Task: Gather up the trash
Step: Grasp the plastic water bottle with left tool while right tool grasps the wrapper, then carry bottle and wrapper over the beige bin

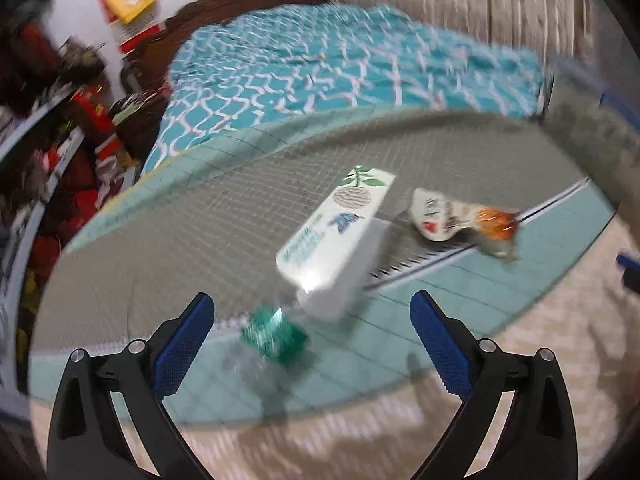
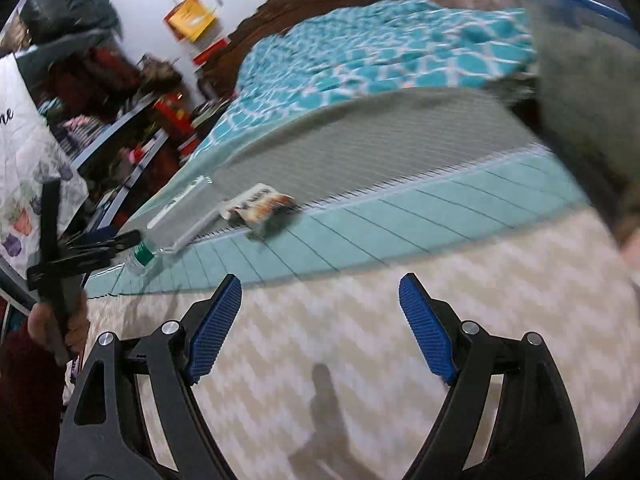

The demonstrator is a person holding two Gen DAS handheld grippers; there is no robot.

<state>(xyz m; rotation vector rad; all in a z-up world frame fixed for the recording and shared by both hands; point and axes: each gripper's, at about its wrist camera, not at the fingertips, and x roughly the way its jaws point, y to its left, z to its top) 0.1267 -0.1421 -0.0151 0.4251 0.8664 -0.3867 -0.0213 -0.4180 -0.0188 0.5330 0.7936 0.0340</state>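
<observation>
A clear plastic bottle with a green cap [image 1: 274,334] lies on the teal and grey floor mat [image 1: 180,224], just ahead of my open, empty left gripper [image 1: 312,314]. Beyond it lies a white toothpaste box [image 1: 336,228], and to its right a crumpled white and orange wrapper [image 1: 460,216]. In the right wrist view the bottle [image 2: 142,258], box [image 2: 180,212] and wrapper [image 2: 262,206] sit far left on the mat. My right gripper [image 2: 320,294] is open and empty over the beige patterned floor. The left gripper [image 2: 100,246] shows beside the bottle.
A bed with a teal patterned cover [image 1: 340,64] stands behind the mat. Cluttered shelves [image 1: 52,152] line the left side. A grey bag with a blue rim [image 2: 580,80] hangs at the right. Beige patterned floor [image 2: 340,360] lies in front.
</observation>
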